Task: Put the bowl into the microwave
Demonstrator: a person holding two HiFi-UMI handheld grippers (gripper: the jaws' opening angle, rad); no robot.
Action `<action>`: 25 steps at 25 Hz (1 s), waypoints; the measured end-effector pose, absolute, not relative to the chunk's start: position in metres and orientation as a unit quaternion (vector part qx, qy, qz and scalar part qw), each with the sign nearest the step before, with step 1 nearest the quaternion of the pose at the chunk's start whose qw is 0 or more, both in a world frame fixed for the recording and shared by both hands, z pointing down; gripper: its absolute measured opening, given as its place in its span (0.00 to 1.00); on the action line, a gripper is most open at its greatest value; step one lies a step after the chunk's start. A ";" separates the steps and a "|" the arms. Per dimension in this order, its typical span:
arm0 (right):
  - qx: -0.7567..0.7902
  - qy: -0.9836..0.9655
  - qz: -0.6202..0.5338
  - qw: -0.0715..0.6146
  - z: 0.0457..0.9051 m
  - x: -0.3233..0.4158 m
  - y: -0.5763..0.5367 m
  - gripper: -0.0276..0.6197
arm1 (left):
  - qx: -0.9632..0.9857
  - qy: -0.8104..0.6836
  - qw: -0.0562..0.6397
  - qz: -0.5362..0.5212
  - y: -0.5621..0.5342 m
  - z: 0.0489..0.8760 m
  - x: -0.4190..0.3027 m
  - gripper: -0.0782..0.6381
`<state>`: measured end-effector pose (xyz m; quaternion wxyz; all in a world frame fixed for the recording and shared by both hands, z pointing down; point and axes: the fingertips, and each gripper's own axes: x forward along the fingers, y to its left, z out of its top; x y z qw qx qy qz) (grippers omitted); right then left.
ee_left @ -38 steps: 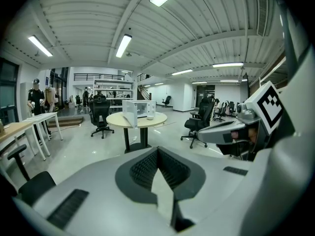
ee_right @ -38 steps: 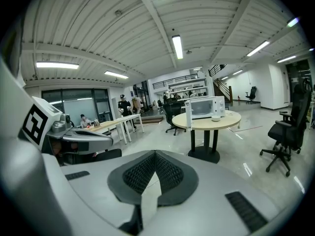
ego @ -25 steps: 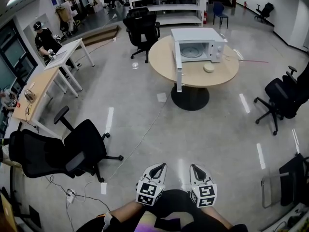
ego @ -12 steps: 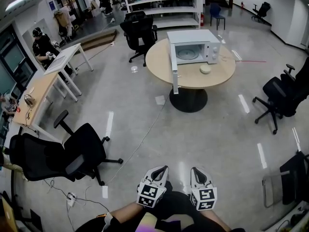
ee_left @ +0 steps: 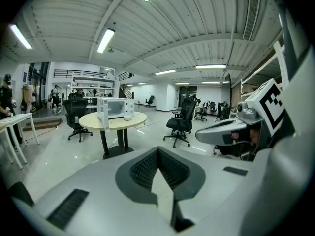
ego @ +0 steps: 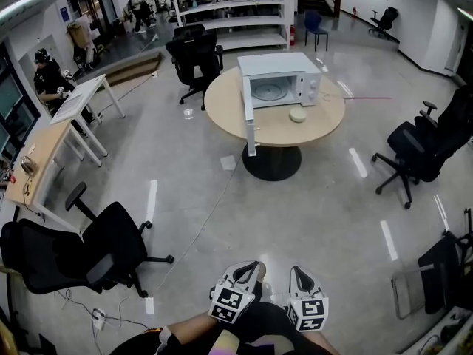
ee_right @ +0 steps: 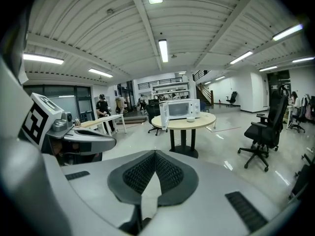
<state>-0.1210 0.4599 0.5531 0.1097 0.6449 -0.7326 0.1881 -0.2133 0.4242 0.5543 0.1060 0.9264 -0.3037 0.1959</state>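
Observation:
A small pale bowl point(ego: 298, 115) sits on the round wooden table point(ego: 319, 123), just in front of the white microwave point(ego: 281, 69). The microwave door point(ego: 249, 121) stands swung open to the left. Both grippers hang low by the person's lap, far from the table. The left gripper point(ego: 251, 267) and the right gripper point(ego: 298, 272) have their jaws together and hold nothing. In the left gripper view the left gripper point(ee_left: 158, 150) points toward the distant microwave point(ee_left: 116, 107) and bowl point(ee_left: 127, 117). From the right gripper point(ee_right: 155, 152), the microwave point(ee_right: 180, 108) and bowl point(ee_right: 190, 118) lie ahead.
Black office chairs stand at the left point(ego: 103, 246), at the right point(ego: 421, 146) and behind the table point(ego: 194, 56). Desks point(ego: 52, 135) line the left wall, with a person point(ego: 46, 72) there. A cable point(ego: 203, 224) runs across the floor. Shelves point(ego: 233, 6) stand at the back.
In the head view the table with the microwave and bowl has slid left and slightly down. Both grippers stay low and shut, hardly moved.

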 end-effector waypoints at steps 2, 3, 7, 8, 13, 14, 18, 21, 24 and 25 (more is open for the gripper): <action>0.646 -0.730 0.193 0.113 0.557 -0.117 0.451 0.07 | 0.927 -0.299 0.111 0.199 0.414 0.558 -0.208 0.18; 0.647 -0.729 0.196 0.114 0.559 -0.116 0.446 0.07 | 0.926 -0.298 0.113 0.201 0.408 0.560 -0.206 0.18; 0.648 -0.723 0.211 0.115 0.566 -0.106 0.421 0.07 | 0.926 -0.288 0.117 0.213 0.381 0.565 -0.194 0.18; 0.648 -0.721 0.215 0.115 0.567 -0.103 0.413 0.07 | 0.926 -0.286 0.116 0.216 0.373 0.565 -0.190 0.18; 0.650 -0.717 0.221 0.119 0.570 -0.088 0.375 0.07 | 0.929 -0.279 0.115 0.215 0.331 0.565 -0.170 0.18; 0.651 -0.717 0.220 0.120 0.570 -0.084 0.367 0.07 | 0.930 -0.277 0.115 0.213 0.323 0.564 -0.165 0.18; 0.659 -0.710 0.216 0.126 0.562 -0.071 0.339 0.07 | 0.935 -0.266 0.116 0.204 0.295 0.555 -0.148 0.18; 0.665 -0.704 0.214 0.129 0.555 -0.064 0.322 0.07 | 0.939 -0.257 0.118 0.195 0.277 0.549 -0.139 0.18; 0.670 -0.699 0.211 0.133 0.550 -0.058 0.308 0.07 | 0.942 -0.250 0.121 0.187 0.262 0.546 -0.133 0.18; 0.672 -0.697 0.210 0.137 0.549 -0.057 0.304 0.07 | 0.943 -0.249 0.123 0.184 0.257 0.545 -0.132 0.18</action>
